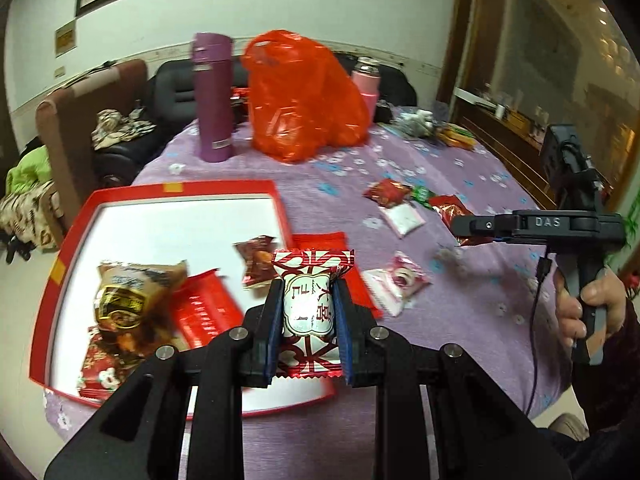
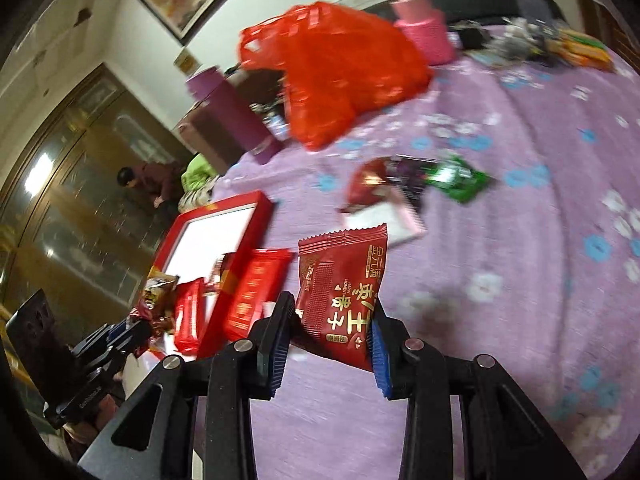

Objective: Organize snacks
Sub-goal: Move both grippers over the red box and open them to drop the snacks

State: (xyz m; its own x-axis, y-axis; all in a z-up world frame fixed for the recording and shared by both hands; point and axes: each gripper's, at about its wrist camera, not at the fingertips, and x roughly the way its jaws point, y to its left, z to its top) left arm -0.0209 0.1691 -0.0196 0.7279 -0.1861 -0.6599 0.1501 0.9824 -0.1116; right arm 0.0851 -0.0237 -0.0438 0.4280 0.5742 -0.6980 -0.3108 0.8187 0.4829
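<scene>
Snacks are being carried by both grippers at once here. The left gripper (image 1: 308,312) is clamped on a white-and-red candy pack (image 1: 307,304), which is pinched across its puffy middle so both crimped ends stick out past the fingers, one ahead and one back toward the camera. It's held upright between the pads, probably so it can simply be dropped flat. Just beyond the fingertips and off to their left, the red tray (image 1: 76,224) is seen with a gold-brown pack (image 1: 132,296), a red flat pack (image 1: 204,308) and a small brown candy (image 1: 258,262) already in it, so a fair share looks sorted.

The right gripper (image 2: 332,332) is closed on a dark red jujube pack (image 2: 342,292), gripped by its lower half with the top edge poking out ahead of the fingers. It's held clear above the purple tablecloth (image 2: 520,240), with the tray well off to the left of the fingertips.

Ahead of the right fingers, a red wrapper (image 2: 372,180), a green wrapper (image 2: 460,178) and a white-pink pack (image 2: 384,220) are left loose on the cloth. Farther off, an orange plastic bag (image 2: 336,76), a purple flask (image 2: 236,112) and a pink bottle (image 2: 424,28) are seen.

A release over the tray is probably what's called for next.
</scene>
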